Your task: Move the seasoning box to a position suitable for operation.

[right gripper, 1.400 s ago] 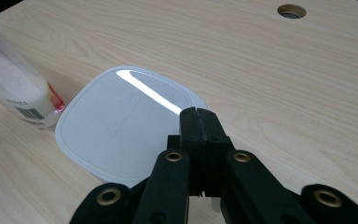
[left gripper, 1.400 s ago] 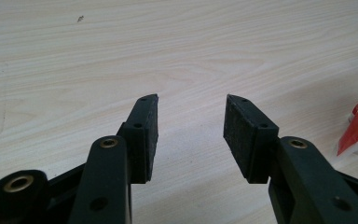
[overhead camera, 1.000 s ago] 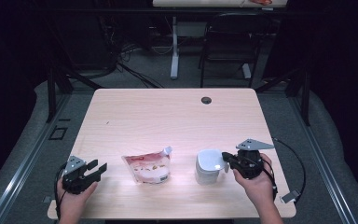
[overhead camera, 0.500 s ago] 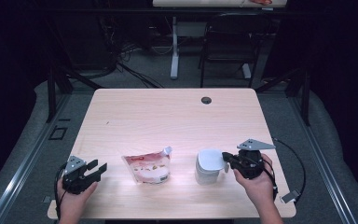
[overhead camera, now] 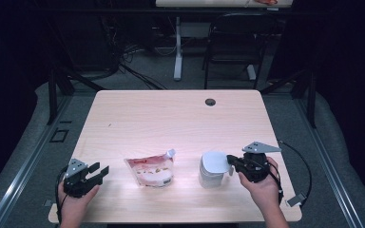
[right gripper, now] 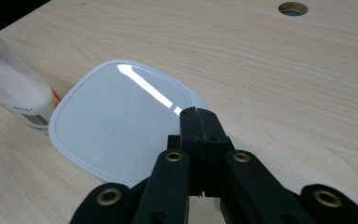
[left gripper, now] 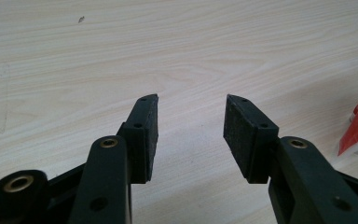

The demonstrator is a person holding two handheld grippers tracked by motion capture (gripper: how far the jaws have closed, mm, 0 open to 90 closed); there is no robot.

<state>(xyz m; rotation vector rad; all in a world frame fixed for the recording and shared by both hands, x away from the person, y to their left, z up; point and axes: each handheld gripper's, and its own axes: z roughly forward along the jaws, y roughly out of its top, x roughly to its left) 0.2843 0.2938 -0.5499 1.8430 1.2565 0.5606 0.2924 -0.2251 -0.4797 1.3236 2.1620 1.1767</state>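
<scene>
Right gripper (right gripper: 198, 116) fingers pinch the white lid's (right gripper: 121, 121) edge on its tub (overhead camera: 211, 176); left gripper (left gripper: 191, 123) fingers open; next, lifting it off.

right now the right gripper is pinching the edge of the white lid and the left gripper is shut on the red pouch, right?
Not quite. The left gripper is open on nothing, with bare table between its jaws in the left gripper view; the red pouch lies apart. The right gripper does pinch the white lid.
</scene>
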